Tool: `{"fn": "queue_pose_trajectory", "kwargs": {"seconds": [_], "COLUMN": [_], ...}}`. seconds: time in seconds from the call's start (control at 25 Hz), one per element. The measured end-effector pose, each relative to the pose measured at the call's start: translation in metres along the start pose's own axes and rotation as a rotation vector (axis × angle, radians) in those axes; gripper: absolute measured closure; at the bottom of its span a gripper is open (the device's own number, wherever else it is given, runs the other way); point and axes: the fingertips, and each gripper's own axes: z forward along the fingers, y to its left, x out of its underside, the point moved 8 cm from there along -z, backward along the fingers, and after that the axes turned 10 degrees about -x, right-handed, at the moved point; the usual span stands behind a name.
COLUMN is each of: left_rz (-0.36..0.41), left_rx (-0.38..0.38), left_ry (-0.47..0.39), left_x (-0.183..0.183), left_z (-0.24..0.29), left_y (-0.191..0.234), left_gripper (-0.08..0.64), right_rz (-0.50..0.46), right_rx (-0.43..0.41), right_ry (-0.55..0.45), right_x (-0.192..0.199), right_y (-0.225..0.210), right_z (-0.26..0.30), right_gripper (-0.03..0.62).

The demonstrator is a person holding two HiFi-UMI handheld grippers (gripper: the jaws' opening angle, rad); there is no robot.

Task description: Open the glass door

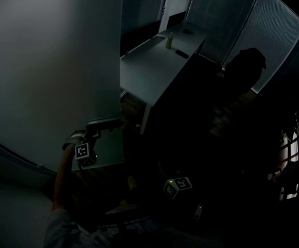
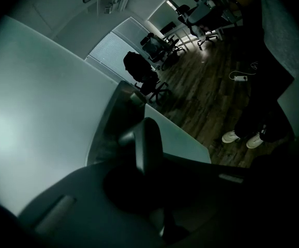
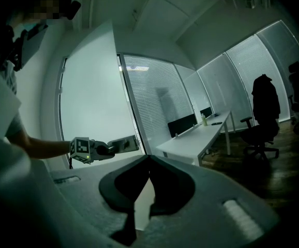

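The frosted glass door (image 1: 46,61) fills the left of the head view and stands swung open, with its free edge toward the room. My left gripper (image 1: 113,123) is shut, its tips at that free edge low on the door. Whether they touch the glass I cannot tell. In the left gripper view the closed jaws (image 2: 145,125) point past the pale door face (image 2: 30,112). The right gripper view shows the door (image 3: 92,102) and the left gripper (image 3: 133,144) beside it. My right gripper (image 3: 148,158) is shut on nothing. Its marker cube (image 1: 178,186) hangs lower, apart from the door.
The room is dark. A long white desk (image 1: 154,61) with a green bottle (image 1: 169,40) runs beyond the door. A black office chair draped with a jacket (image 1: 245,66) stands at the right. Glass walls with blinds (image 3: 154,97) line the back. A power strip (image 2: 237,77) lies on the wooden floor.
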Motion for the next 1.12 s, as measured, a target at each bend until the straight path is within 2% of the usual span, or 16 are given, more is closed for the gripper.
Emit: {"fn": "queue_pose_trajectory", "kwargs": {"seconds": [0.48, 0.68, 1.12], "left_rz": [0.037, 0.047, 0.081], "left_rx": [0.005, 0.004, 0.010], "left_ry": [-0.055, -0.073, -0.105], "left_x": [-0.007, -0.020, -0.022], "left_z": [-0.036, -0.068, -0.078], "left_y": [-0.027, -0.051, -0.055], "left_gripper": [0.552, 0.554, 0.557], "right_rz": [-0.006, -0.009, 0.011], "right_rx": [0.033, 0.046, 0.067], "right_ry": [-0.037, -0.037, -0.023], "right_x": [0.014, 0.029, 0.030], "right_y": [0.036, 0.055, 0.059], "right_z": [-0.031, -0.065, -0.069], "right_gripper": [0.591, 0.589, 0.591]}}
